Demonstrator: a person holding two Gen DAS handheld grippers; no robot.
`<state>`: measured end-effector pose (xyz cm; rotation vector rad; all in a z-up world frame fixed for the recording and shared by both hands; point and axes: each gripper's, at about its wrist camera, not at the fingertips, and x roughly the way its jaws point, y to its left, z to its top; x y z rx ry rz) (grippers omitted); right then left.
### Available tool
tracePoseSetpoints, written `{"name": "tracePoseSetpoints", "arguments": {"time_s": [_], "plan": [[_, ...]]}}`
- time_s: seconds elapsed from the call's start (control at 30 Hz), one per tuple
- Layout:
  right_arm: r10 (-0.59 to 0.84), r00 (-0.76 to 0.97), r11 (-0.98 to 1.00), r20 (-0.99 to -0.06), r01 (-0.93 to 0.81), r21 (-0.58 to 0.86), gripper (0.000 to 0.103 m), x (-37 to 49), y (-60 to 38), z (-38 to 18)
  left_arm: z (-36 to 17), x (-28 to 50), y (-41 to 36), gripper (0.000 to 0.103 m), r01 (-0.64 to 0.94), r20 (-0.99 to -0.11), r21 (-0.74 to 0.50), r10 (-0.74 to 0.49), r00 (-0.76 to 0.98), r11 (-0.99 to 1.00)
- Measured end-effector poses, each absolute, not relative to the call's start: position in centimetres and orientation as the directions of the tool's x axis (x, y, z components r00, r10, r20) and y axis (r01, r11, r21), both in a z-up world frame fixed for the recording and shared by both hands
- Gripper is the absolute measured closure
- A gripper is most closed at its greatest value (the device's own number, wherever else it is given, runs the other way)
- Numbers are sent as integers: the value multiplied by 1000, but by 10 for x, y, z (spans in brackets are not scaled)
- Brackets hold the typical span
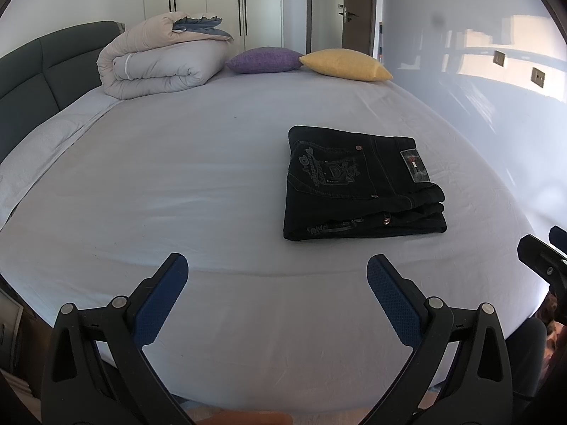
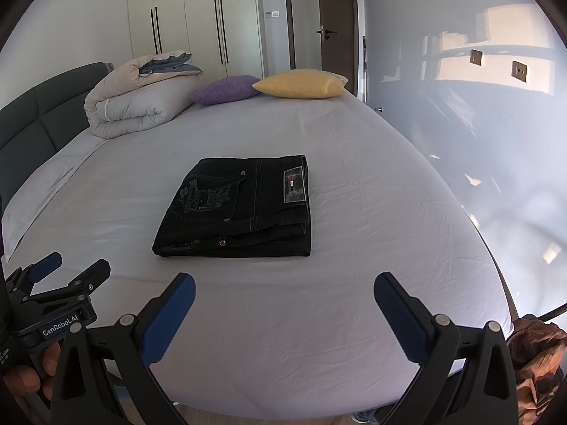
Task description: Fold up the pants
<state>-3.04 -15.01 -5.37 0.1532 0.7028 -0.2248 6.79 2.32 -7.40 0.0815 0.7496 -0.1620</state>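
Black jeans [image 1: 361, 184] lie folded in a compact rectangle on the bed's pale sheet [image 1: 212, 184], back pocket and waist label facing up. They also show in the right wrist view [image 2: 241, 209]. My left gripper [image 1: 278, 269] is open and empty, held near the bed's front edge, short of the jeans and to their left. My right gripper [image 2: 283, 288] is open and empty, held near the front edge just short of the jeans. The left gripper shows at the left of the right wrist view [image 2: 69, 265]; the right gripper's fingers [image 1: 542, 251] show at the left view's right edge.
A rolled duvet [image 1: 159, 60] lies at the far left by the dark headboard [image 1: 35, 71]. A purple cushion [image 1: 264, 59] and a yellow cushion [image 1: 345, 64] lie at the far edge. A wall [image 1: 478, 88] runs along the right side. Wardrobes and a door stand behind.
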Motion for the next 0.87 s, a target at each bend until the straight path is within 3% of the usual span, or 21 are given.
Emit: {"name": "tracePoseSetpoints", "arguments": {"time_s": [0.87], "plan": [[-148,738,966,-658,252,64,0,-33,-146,-58,-81,67,27,0,193,-687,14,-131,715,981]]}}
